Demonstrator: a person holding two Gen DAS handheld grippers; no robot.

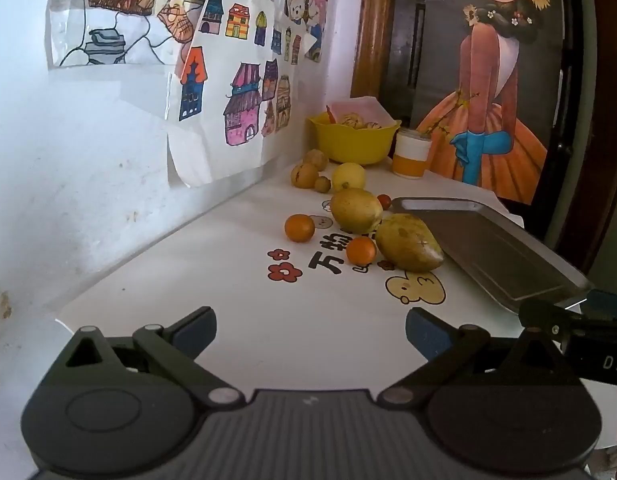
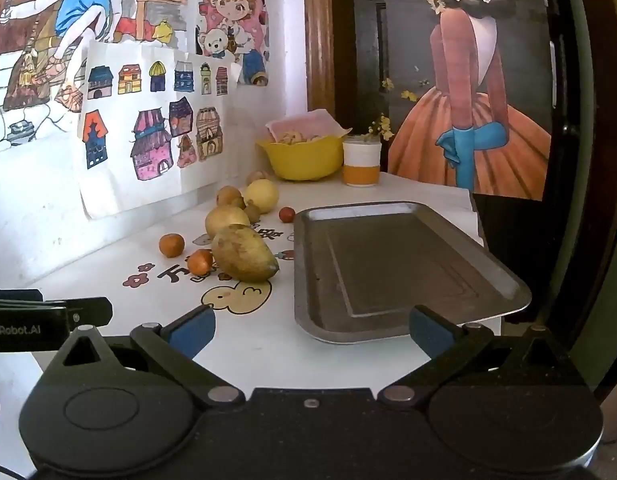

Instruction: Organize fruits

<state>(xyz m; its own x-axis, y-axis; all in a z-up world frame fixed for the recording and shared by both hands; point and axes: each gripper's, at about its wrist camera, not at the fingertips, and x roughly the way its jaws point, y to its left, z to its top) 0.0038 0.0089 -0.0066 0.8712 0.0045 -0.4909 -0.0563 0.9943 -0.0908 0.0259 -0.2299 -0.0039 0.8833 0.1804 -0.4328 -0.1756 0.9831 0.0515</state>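
Both grippers — left [image 1: 310, 334] and right [image 2: 312, 332] — hover with jaws spread wide, holding nothing. The metal tray [image 2: 388, 264] lies bare on the white table [image 1: 228, 300]. Left of the tray sits the fruit: a mango [image 2: 244, 254] just beside it, two small oranges [image 1: 361, 249] near the mango, a lemon [image 1: 348, 176] farther back. Behind the tray — a yellow bowl [image 2: 304, 158] and a cup [image 2: 361, 162].

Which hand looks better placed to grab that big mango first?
Probably the left. Its open tool faces the loose fruit, with the mango just ahead and slightly right. The right tool, also open, faces mostly the empty metal tray, with the mango off to its left.
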